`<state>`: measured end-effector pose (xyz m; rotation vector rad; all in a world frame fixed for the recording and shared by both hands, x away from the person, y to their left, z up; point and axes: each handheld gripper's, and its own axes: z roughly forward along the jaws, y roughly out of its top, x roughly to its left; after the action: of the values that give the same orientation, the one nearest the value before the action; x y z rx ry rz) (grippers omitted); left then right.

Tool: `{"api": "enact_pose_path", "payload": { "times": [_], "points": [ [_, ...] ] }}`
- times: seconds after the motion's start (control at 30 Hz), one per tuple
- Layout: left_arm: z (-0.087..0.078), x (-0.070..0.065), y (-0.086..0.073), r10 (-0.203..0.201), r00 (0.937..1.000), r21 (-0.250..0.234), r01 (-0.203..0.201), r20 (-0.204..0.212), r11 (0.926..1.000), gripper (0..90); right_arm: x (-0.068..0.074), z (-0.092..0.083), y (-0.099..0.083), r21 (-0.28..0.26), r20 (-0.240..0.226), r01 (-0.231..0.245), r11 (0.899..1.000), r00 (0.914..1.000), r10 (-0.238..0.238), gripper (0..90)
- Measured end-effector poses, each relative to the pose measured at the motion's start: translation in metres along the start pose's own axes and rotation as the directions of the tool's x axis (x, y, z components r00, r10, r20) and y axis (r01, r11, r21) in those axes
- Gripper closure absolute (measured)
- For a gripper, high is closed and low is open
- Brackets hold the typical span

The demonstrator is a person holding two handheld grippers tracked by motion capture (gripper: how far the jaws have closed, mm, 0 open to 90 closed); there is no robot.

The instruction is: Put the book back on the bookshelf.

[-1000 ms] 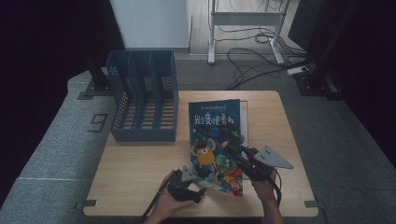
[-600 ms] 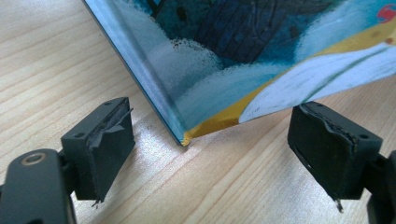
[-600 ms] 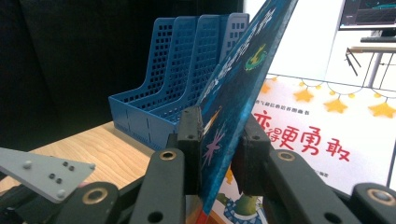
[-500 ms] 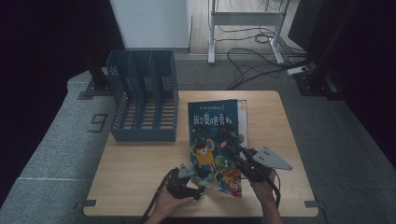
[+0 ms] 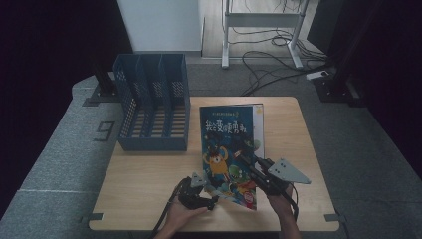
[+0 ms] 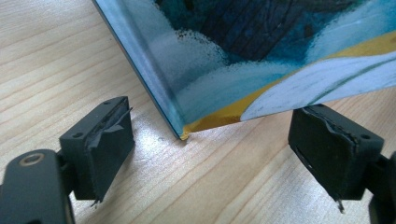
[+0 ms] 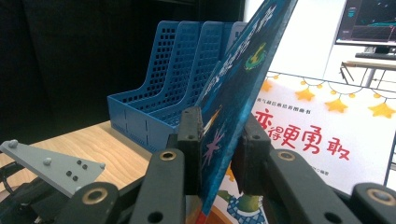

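Book cover, lifted open at the near right of the bench, is pinched by the right tongs, left tongs gaping empty at its corner; next likely filing in the blue rack.

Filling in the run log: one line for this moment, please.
right gripper: shut on book cover, lifted | left gripper: open at book's near corner | file rack: empty
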<state>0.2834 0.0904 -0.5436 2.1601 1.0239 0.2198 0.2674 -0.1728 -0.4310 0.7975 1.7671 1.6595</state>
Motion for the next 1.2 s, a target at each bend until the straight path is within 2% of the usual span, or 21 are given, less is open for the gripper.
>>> {"api": "enact_pose_path", "payload": {
  "times": [0.13, 0.4, 0.73, 0.87, 1.2],
  "points": [
    [-0.001, 0.001, 0.0, 0.0, 0.9999, 0.002, 0.0, 0.015, 1.0, 14.7, -0.004, -0.001, 0.0, 0.018, 0.003, -0.013, 1.0, 0.9999, 0.013, 75.5],
    [-0.003, 0.003, -0.001, 0.004, 0.9998, 0.008, -0.004, 0.019, 1.0, 14.6, -0.009, -0.001, -0.002, 0.02, -0.01, -0.027, 0.999, 0.9996, 0.027, 76.2],
    [-0.001, 0.002, -0.001, 0.02, 0.9998, 0.0, -0.02, -0.005, 0.9998, 13.7, -0.006, -0.001, 0.0, 0.02, -0.011, -0.02, 1.0, 0.9997, 0.02, 76.2],
    [0.003, -0.001, 0.0, 0.03, 0.999, -0.004, -0.03, -0.035, 0.9995, 13.7, -0.005, -0.001, 0.0, 0.014, -0.008, -0.019, 1.0, 0.9998, 0.019, 76.3],
    [0.009, 0.004, 0.014, 0.029, 0.9995, 0.039, -0.029, -0.009, 0.9988, 13.6, -0.004, 0.0, 0.004, 0.006, -0.025, 0.0, 1.0, 0.9997, 0.0, 77.3]
  ]
}}
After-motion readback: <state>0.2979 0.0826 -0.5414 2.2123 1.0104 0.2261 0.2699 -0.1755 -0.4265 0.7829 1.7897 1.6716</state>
